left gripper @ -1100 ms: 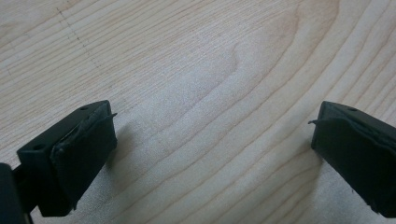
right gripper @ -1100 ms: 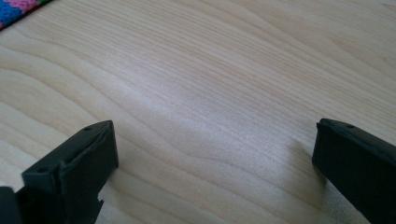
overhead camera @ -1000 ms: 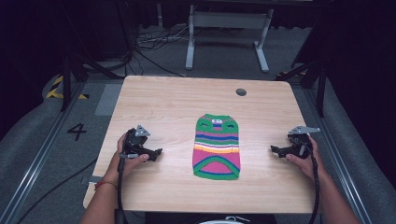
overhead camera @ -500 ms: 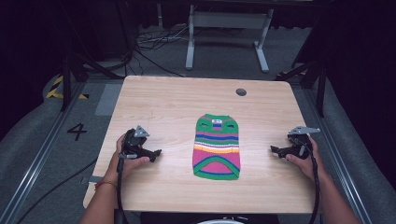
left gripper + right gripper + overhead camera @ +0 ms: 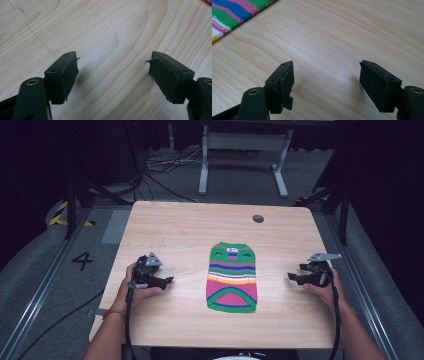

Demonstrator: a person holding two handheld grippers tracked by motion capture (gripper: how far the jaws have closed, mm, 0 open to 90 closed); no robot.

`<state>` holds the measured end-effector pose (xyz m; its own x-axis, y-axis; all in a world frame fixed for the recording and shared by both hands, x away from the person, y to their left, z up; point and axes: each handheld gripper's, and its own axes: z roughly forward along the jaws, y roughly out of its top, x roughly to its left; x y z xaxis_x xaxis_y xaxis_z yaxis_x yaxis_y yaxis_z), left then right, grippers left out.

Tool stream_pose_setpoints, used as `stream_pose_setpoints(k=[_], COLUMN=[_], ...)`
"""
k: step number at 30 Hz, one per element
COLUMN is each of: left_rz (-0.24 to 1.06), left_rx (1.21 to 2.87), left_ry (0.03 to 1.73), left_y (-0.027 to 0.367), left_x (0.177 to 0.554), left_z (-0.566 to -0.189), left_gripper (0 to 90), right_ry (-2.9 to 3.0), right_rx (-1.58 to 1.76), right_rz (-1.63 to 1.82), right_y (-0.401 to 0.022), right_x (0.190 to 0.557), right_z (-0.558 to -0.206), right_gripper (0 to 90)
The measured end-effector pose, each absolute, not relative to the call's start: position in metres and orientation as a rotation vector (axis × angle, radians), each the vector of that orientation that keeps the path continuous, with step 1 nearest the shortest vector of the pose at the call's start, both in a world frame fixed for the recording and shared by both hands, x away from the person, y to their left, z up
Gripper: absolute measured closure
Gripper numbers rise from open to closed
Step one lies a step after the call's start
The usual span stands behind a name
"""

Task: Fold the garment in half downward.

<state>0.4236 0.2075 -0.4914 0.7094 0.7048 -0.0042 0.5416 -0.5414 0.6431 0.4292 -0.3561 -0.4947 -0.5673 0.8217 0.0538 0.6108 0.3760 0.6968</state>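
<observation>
- The left gripper [image 5: 167,280] rests low on the table [image 5: 170,227] near its left edge, jaws pointing toward the middle. They have just been closing partway and stand apart with nothing between them.
- The right gripper [image 5: 292,277] sits near the right edge, mirrored. Its jaws have also just been narrowing and hold nothing.
- The striped sweater [image 5: 232,277] lies flat between the 2 grippers, nearer the front edge than the back, neck end toward the back edge and well apart from both tools.
- The step in hand looks like the approach to the sweater. To do it well, I would bring each gripper in low from its own side, slide 1 jaw under the knit hem or side edge, and close only once fabric sits between the pads.
- Pinching at matching points on both sides should keep the cloth from skewing. A grab from above risks bunching it.
- The high view gives the whole layout, including the round hole [image 5: 258,218] near the back edge.
- The left gripper view shows the worn pads [image 5: 68,72] over bare wood.
- The right gripper view shows the sweater's striped edge [image 5: 234,12] in its far left corner, suggesting that this tool is aimed past the cloth rather than at it.
</observation>
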Motion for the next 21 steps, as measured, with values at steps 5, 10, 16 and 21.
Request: stream_pose_setpoints(k=[5, 10, 16, 21], left_rz=[0.316, 0.300, 0.301, 0.271], left_rx=[2.280, 2.270, 2.295, 2.282], left_ry=[0.887, 0.864, 0.816, 0.788], left_y=[0.193, 0.174, 0.149, 0.126], left_x=[0.442, 0.458, 0.474, 0.494], left_z=[-0.478, -0.474, -0.475, -0.475], left_gripper=[25.2, 29.2, 32.7, 35.2], right_ry=[2.359, 2.389, 2.417, 2.431], right_rx=[1.203, 1.162, 1.113, 1.068], right_rz=[1.013, 1.038, 1.062, 1.057], right_y=[-0.340, -0.318, -0.295, -0.273], right_x=[0.437, 0.453, 0.471, 0.493], right_z=[-0.482, -0.472, -0.467, -0.464], right_gripper=[36.1, 39.8, 42.5, 45.5])
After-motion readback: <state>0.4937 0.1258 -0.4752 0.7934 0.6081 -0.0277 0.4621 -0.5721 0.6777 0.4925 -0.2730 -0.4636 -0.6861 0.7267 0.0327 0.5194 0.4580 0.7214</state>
